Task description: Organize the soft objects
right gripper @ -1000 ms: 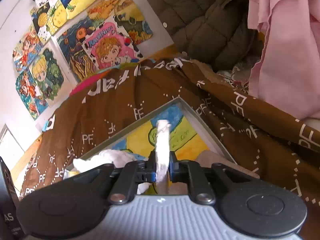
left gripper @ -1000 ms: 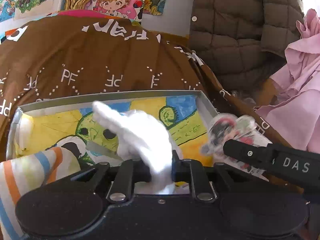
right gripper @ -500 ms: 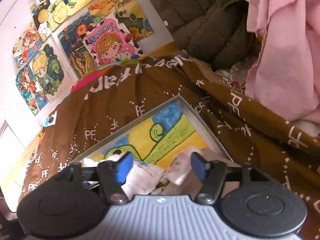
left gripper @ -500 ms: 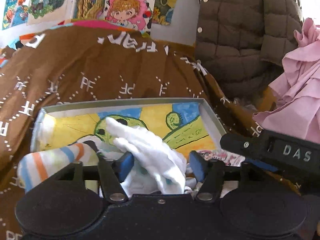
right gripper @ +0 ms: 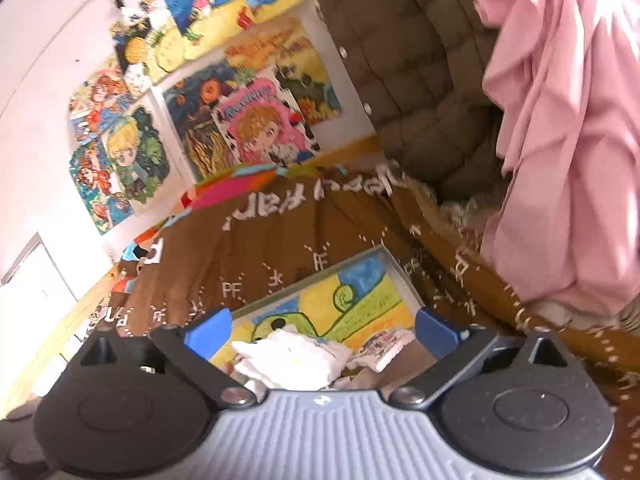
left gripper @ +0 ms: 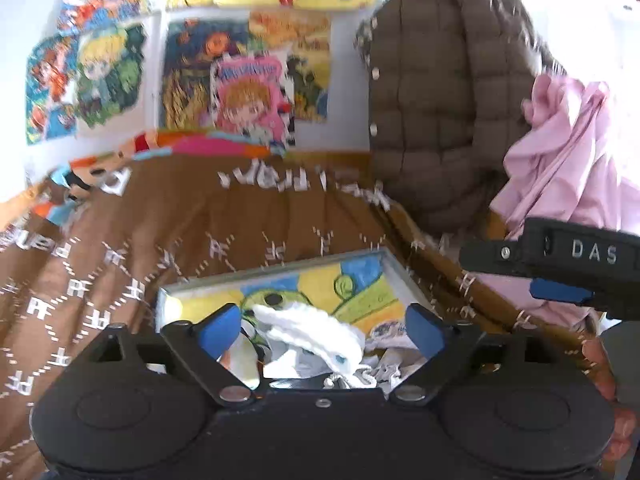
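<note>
Box open above; jacket behind.

Left gripper with matte black body, two round black discs, blue fingertip pads, silver pivot screws, right gripper with ribbed grey-blue housing, black linkage arms, blue pads, white "DAS" lettering

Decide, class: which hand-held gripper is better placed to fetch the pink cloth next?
Probably the right hand-held gripper: the pink cloth hangs on its side. Its jaws have just opened, leaving the white cloth in the box.
</note>
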